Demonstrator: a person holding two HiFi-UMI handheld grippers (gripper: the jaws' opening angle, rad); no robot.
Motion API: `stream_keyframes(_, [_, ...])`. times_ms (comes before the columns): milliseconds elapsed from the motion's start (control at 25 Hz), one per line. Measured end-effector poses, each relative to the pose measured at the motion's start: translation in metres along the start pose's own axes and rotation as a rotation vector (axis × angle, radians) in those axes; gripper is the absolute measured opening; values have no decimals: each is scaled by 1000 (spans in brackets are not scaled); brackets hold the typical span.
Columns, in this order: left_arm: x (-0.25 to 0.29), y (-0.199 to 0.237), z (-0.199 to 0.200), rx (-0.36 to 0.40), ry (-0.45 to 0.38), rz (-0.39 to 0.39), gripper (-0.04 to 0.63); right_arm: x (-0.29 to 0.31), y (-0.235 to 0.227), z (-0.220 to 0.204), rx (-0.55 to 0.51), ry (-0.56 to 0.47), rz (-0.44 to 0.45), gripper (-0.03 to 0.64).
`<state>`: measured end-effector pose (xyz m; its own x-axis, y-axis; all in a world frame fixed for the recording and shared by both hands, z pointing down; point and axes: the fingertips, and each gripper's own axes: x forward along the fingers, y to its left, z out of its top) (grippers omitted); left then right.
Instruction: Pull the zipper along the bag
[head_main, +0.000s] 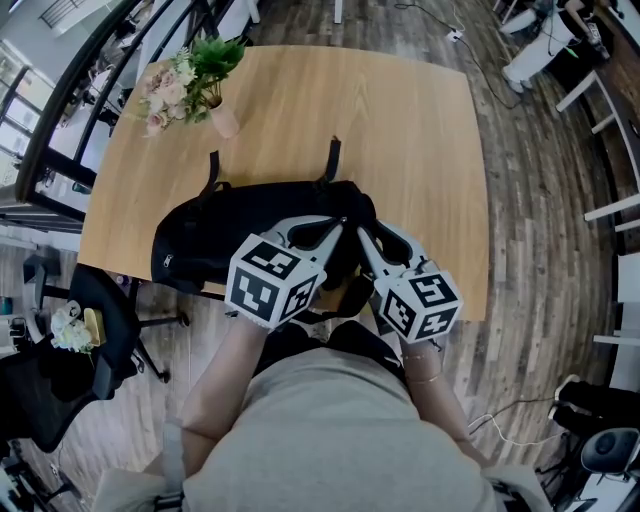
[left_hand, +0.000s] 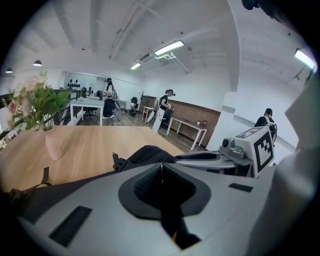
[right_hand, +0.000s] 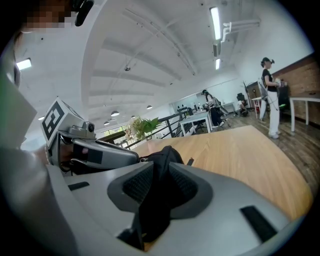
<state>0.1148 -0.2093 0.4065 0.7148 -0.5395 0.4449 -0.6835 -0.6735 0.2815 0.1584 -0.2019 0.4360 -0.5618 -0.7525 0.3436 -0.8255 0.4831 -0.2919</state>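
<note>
Two pinches on the black bag (head_main: 200, 240)
The left gripper (left_hand: 161, 167) is squeezed tight on the thin silver zipper pull (left_hand: 161, 173). The right gripper (right_hand: 161, 162) clamps a bag fold. Beyond both jaws the bag lies on the table (head_main: 400, 130).

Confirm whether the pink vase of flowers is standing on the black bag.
No, the pink vase of flowers stands on the bare wooden table, clear of the black bag.

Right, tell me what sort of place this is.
Probably an open-plan office or shared workspace: white desks with people standing at them, a black wheeled office chair, bright ceiling strip lights, and a large pale wooden table.
</note>
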Motion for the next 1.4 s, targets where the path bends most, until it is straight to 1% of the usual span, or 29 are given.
stream_keyframes(320, [4,0,-12,-1,22,30,29,0,0,0,-1,-1,0,104])
stream_keyframes(720, [10,-6,-23,-11,40,17,29,0,0,0,-4,0,-2,104])
stream_keyframes(920, [13,-3,-27,-14,51,37,29,0,1,0,-2,-1,-3,104])
stream_keyframes(1400, [-2,2,-20,30,23,54,19,-2,-3,2,-13,6,-16,86])
